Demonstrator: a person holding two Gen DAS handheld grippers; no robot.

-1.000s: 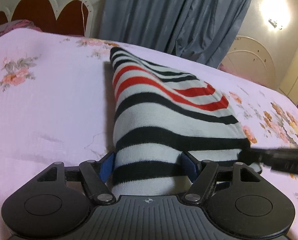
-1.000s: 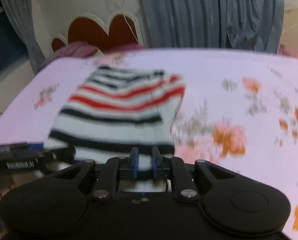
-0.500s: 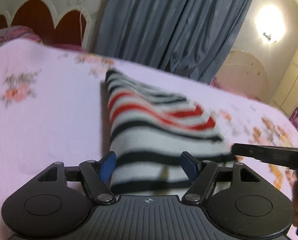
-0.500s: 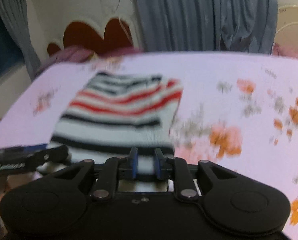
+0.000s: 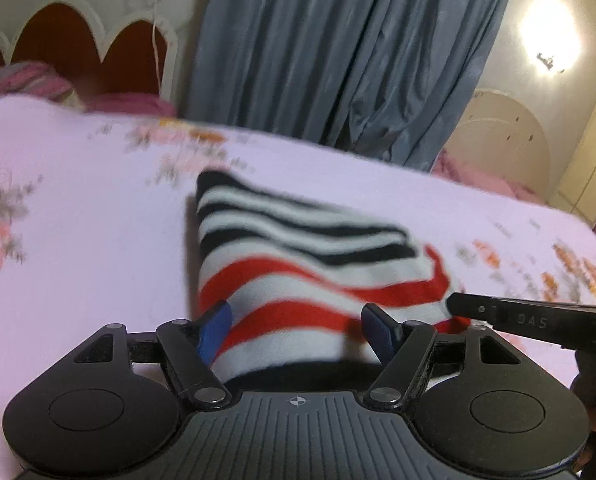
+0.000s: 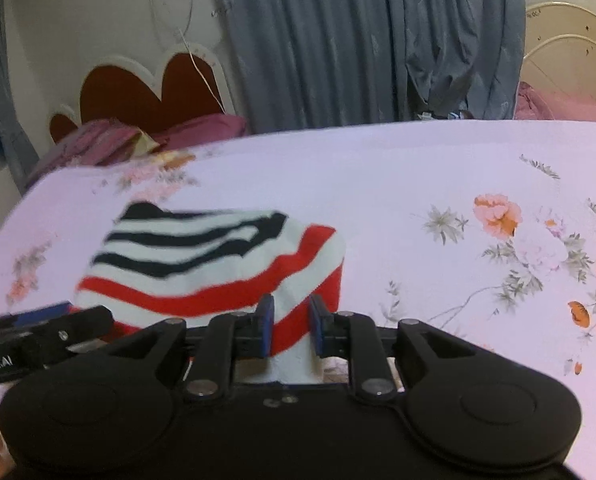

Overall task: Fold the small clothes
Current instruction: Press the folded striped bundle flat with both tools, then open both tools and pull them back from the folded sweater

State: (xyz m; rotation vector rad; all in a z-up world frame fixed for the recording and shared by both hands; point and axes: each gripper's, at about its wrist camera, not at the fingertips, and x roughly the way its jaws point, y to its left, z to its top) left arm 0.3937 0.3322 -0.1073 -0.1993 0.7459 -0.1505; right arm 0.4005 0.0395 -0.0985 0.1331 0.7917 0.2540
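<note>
Right gripper (image 6: pixel 292 330) clamps striped garment (image 6: pixel 218 264); left gripper (image 5: pixel 298 330) spread wide around it.
Garment lies on floral bed (image 6: pixel 417 184), below the curtain (image 6: pixel 357 40).

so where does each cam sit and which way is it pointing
Left wrist: rides on the left gripper, looking forward along its spread fingers over the striped garment toward the grey curtain; the right gripper pokes in at the right edge.
Right wrist: rides on the right gripper, its fingers close together on the striped garment, facing the headboard; the left gripper shows at lower left.
Shared: the garment, the floral bedsheet, curtain and headboard.
</note>
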